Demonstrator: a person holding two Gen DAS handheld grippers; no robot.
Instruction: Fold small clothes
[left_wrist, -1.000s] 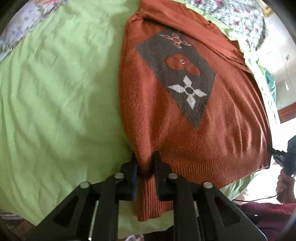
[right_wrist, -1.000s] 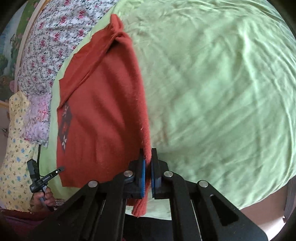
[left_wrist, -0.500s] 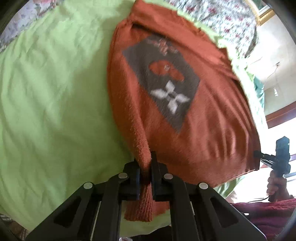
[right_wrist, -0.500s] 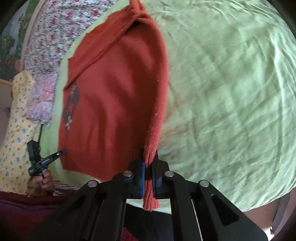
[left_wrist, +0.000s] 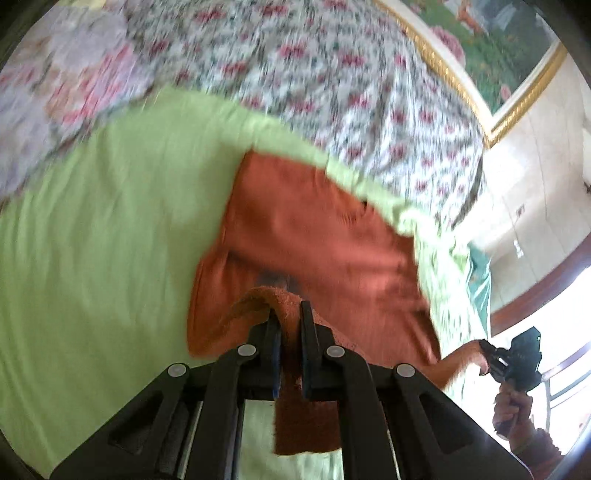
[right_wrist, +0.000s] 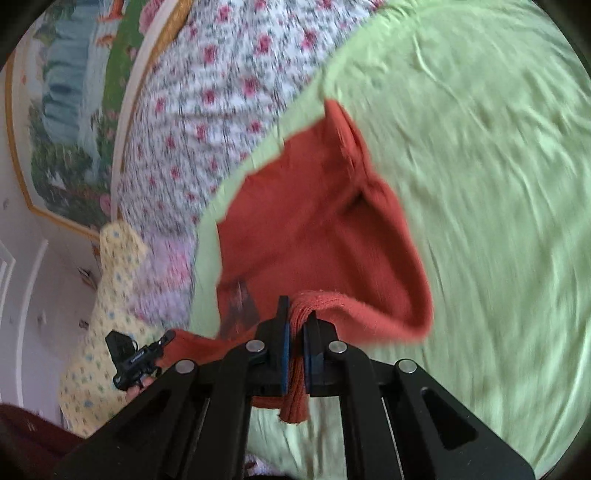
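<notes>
I had the left gripper (left_wrist: 286, 325) and right gripper (right_wrist: 297, 325) each clamped on the orange sweater's (left_wrist: 317, 236) ribbed hem above the green bedsheet (left_wrist: 103, 229).

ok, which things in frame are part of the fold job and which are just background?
In the job:
- orange sweater
- left hand-held gripper, shut on its hem
- right hand-held gripper, shut on its hem

Just lying about:
- green sheet
- floral bedding
- yellow dotted cloth
- framed picture

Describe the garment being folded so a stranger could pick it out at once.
Start at the bed's wide lime-green sheet, bordered by a floral quilt. On the green lies the rust-orange knit sweater, its ribbed hem pinched by the left gripper and the right gripper. It is the only solid orange fabric, with a dark patch showing.
</notes>
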